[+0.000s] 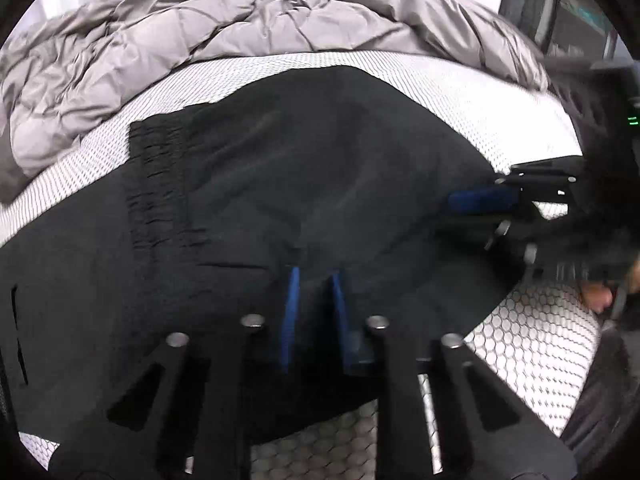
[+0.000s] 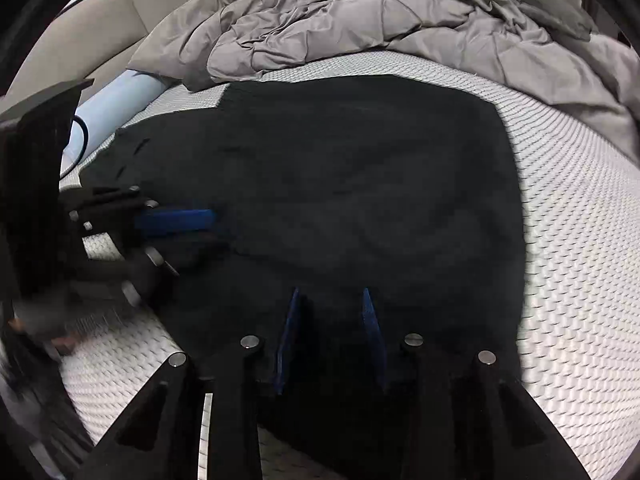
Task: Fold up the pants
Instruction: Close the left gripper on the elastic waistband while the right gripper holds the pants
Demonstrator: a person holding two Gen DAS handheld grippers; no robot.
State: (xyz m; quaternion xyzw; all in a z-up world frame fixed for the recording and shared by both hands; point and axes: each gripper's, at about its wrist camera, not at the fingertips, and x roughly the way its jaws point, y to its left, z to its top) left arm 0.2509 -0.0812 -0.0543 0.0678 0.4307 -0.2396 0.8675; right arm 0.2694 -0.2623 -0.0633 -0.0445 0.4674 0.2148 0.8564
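A: Which step is this?

B: A fold in hand, I'd say. The black pants (image 1: 280,184) lie spread on the bare mattress (image 2: 580,240), and both tools have hold of the near edge. The left hand-held gripper (image 1: 314,276) has its blue fingers (image 1: 291,308) drawn together, clamped on a pinch of the cloth. The right hand-held gripper (image 2: 330,296) stands a little wider, with fabric bunched between its fingers (pressed on it, as far as I can tell).

A: And next?

B: Probably lifting that edge with both hands evenly and carrying it over toward the far side, keeping the cloth taut so it lands flat. The elastic waistband (image 1: 160,184) is the edge to line up with.

A: Anything in the way?

B: The rumpled grey comforter (image 2: 360,24) crowds the far side of the bed, just beyond the pants. A pale blue roll (image 2: 116,108) sits at the left, clear of the cloth.
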